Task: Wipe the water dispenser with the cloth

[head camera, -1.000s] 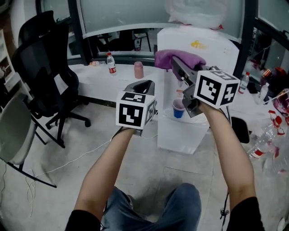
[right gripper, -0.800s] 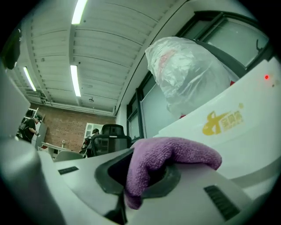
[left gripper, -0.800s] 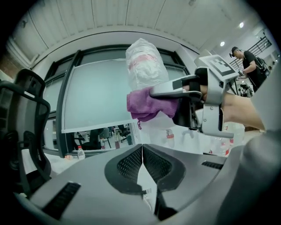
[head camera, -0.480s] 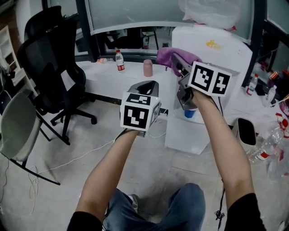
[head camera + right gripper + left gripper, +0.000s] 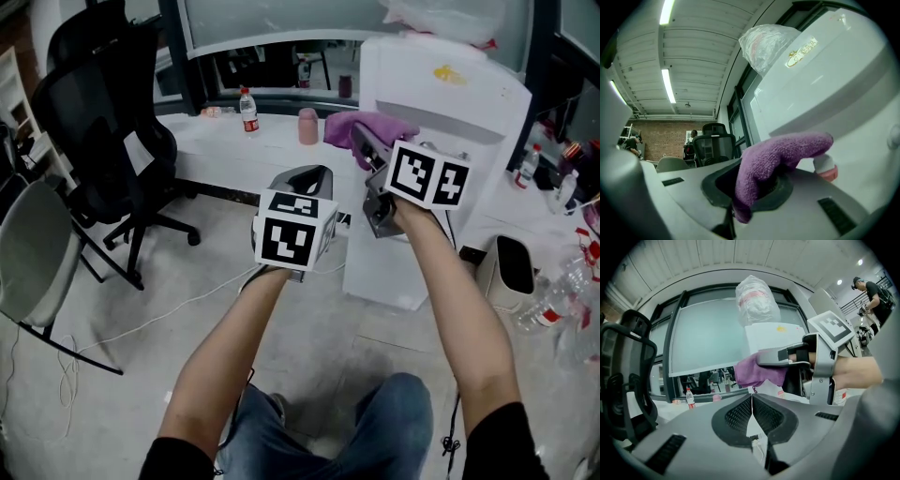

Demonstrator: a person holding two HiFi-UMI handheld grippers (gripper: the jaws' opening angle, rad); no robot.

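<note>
**Cloth hovering at the dispenser front**

Wiping looks about to begin. The right gripper [image 5: 361, 139] is pinching the purple cloth [image 5: 370, 125] in its jaws, holding it close to the white water dispenser [image 5: 455, 103] at the counter's [image 5: 216, 145] right end, near its tap [image 5: 826, 168]. Next, the cloth needs pressing flat and sweeping. The left gripper [image 5: 304, 174] is idling, jaws pressed together on nothing. A bottle [image 5: 248, 111] and pink cup [image 5: 307, 127] are standing along the counter's far edge, contents unreadable.

Dim, bluish indoor light from ceiling strips [image 5: 669, 86]; heavy fisheye vignette, soft blur in the foreground.
</note>
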